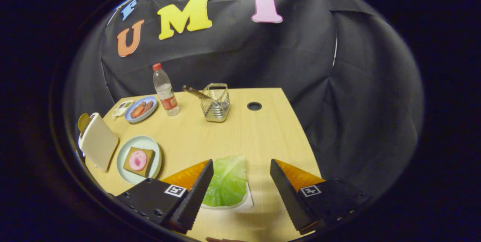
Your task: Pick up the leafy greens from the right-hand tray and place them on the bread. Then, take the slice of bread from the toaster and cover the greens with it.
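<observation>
The gripper [241, 167] is spread wide over a pale green lettuce leaf [228, 182] on a white tray [246, 203] at the wooden table's [255, 136] near edge (untouched).

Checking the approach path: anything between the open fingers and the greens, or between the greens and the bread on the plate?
Nothing visible. The gripper is open above the leafy greens on their tray. Bare table separates them from the bread.
</observation>
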A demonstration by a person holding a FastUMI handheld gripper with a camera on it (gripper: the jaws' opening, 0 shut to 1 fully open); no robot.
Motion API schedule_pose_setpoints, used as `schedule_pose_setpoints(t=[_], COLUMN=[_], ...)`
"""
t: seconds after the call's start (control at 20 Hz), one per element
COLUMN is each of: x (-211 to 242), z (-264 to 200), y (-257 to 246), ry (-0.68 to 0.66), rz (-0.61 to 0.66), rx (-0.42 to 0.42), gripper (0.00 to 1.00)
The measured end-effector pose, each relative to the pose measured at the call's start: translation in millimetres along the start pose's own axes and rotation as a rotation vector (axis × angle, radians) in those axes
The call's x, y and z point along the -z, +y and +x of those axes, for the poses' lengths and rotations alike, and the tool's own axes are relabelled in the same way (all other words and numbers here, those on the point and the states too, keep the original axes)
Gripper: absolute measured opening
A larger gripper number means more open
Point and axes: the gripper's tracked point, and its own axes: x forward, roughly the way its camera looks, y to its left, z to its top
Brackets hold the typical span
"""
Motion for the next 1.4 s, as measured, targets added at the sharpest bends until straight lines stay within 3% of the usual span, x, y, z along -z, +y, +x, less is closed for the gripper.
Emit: schedule_pose_setpoints(t=[0.1,0.3,0.6,0.75,0.95,1.05,1.15,1.4], x=[5,23,35,30,39,41,40,21], z=[23,57,78,74,87,83,82,45], y=[-1,10,16,22,19,18,19,31], ry=[0.041,0.148,0.230,0.216,0.274,0.300,0.293,0.222], rz=[-0.009,0.002,0.007,-0.026,-0.066,-0.056,-0.056,-0.054], rx=[-0.008,-0.066,-0.066,-0.079,-0.043,-0.039,-0.028,-0.004], gripper=[0.86,0.86,0.59,0.27,0.27,0.06,0.01,0.01])
